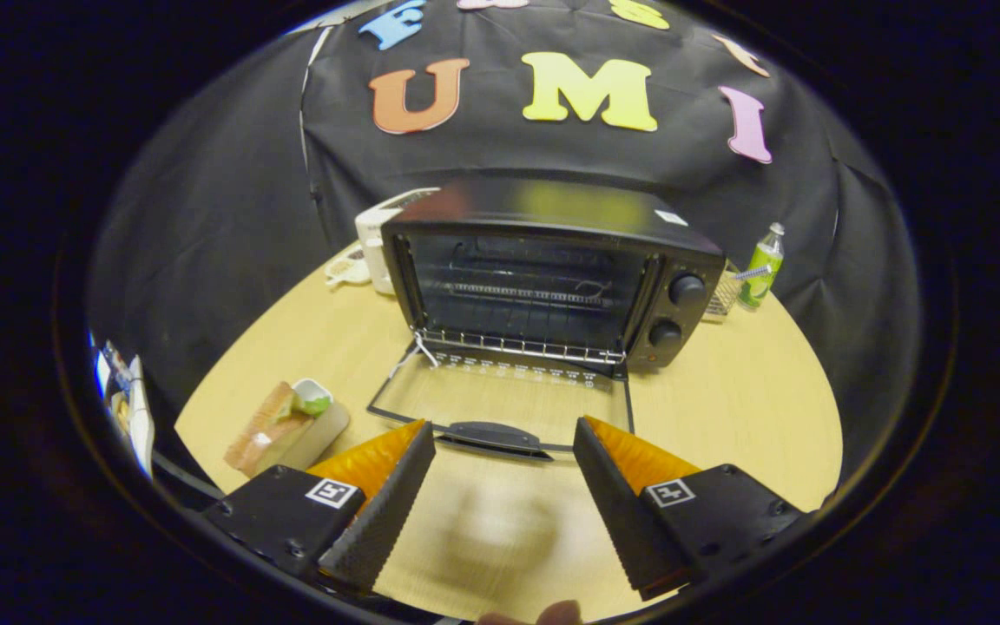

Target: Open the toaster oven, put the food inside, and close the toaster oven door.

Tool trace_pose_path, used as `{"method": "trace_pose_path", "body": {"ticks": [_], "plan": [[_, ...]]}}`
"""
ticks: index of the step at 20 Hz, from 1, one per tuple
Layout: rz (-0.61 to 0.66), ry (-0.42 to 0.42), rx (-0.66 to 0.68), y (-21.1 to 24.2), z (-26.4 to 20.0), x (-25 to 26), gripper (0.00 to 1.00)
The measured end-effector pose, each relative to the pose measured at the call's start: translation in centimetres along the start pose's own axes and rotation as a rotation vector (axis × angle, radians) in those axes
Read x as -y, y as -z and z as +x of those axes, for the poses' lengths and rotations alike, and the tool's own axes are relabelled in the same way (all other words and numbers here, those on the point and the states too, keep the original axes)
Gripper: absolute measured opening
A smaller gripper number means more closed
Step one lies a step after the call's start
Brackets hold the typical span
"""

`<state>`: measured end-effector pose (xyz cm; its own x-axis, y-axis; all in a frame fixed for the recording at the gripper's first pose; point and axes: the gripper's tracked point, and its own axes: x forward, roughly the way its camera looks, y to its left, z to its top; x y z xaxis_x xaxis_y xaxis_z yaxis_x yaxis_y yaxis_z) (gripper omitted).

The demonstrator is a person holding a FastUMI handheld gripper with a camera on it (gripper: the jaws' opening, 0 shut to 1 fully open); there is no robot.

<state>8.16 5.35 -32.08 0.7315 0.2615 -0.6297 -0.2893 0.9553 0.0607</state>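
A: Gripper view shows the toaster oven (pixel 552 269) on the wooden surface (pixel 726 408), and its glass door (pixel 500 404) already lies flat down, the handle just ahead of the claw (pixel 504 438). So I judge the first step is done.

B: And the food?

A: The food (pixel 279 425), it looks like a sandwich in a small tray, rests on the surface beside the left finger, well apart from the oven mouth. Nothing lies on the rack (pixel 522 347) inside.

B: What does the claw hold?

A: Nothing. Its fingers stand wide apart, with only bare surface between them.

B: Then what is left?

A: To take the food, to put it on the rack, and to close the door. Two of three steps remain, I think.
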Motion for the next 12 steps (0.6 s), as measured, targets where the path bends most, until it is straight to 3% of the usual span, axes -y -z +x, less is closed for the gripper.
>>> {"method": "trace_pose_path", "body": {"ticks": [6,12], "plan": [[0.105,-0.198,-0.053,-3.2,-5.8,-2.9,1.0],[0.252,-0.392,-0.201,-2.7,-6.3,-7.9,1.0]]}}
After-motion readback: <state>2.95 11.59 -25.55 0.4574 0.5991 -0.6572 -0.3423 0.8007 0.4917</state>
